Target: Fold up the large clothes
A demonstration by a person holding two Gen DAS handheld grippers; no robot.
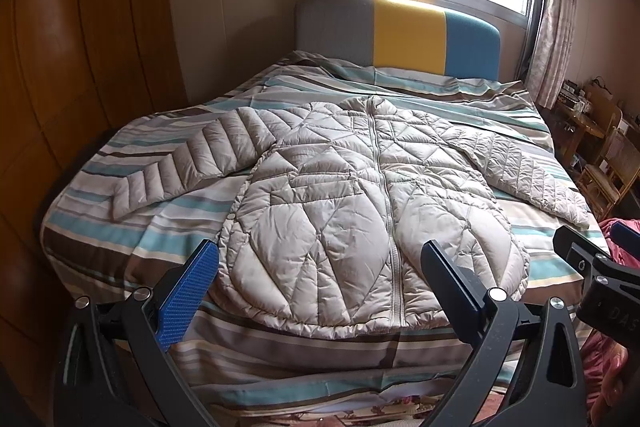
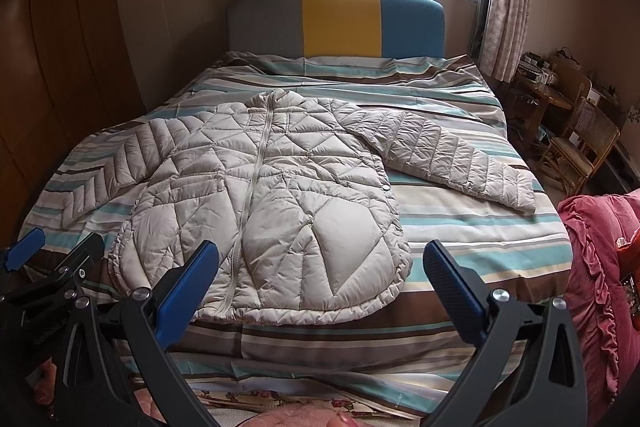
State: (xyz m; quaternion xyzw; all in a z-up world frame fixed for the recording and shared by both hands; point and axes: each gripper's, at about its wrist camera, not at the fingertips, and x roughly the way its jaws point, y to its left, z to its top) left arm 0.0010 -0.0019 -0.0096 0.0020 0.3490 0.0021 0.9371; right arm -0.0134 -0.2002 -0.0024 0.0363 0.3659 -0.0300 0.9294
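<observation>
Puffer jacket point(image 1: 360, 211) lies flat, zipped, front up on the striped bed point(image 1: 120, 235), collar toward the headboard point(image 1: 400, 35), hem toward the foot where both grippers hover. Both sleeves are spread out to the sides, angled down toward the foot. Nothing is folded yet, so I judge the task to be at its start. Left gripper point(image 1: 320, 283) has its jaws spread wide, nothing held, above the foot edge just short of the hem, aimed roughly at the hem left of the zipper. Right gripper point(image 2: 320, 279) is likewise wide open and empty, pointing at the hem's right half. In the right wrist view the left gripper shows at the far left edge, so the two sit side by side along the foot of the bed. Key relation: the jacket's long axis runs away from the fingers, hem nearest, collar farthest; the sleeves run off crosswise. The left sleeve cuff point(image 1: 120, 203) is on the left gripper's side, the right sleeve cuff point(image 2: 516, 191) on the right gripper's side, both well apart from the fingers. Likely next move is each gripper reaching forward and outward for its own sleeve, or pinching the hem corners. Slippery puffy fabric may slide out of a shallow pinch. Pink ruffled bedding point(image 2: 592, 267) sits beside the bed on the right, clear of the jacket.
</observation>
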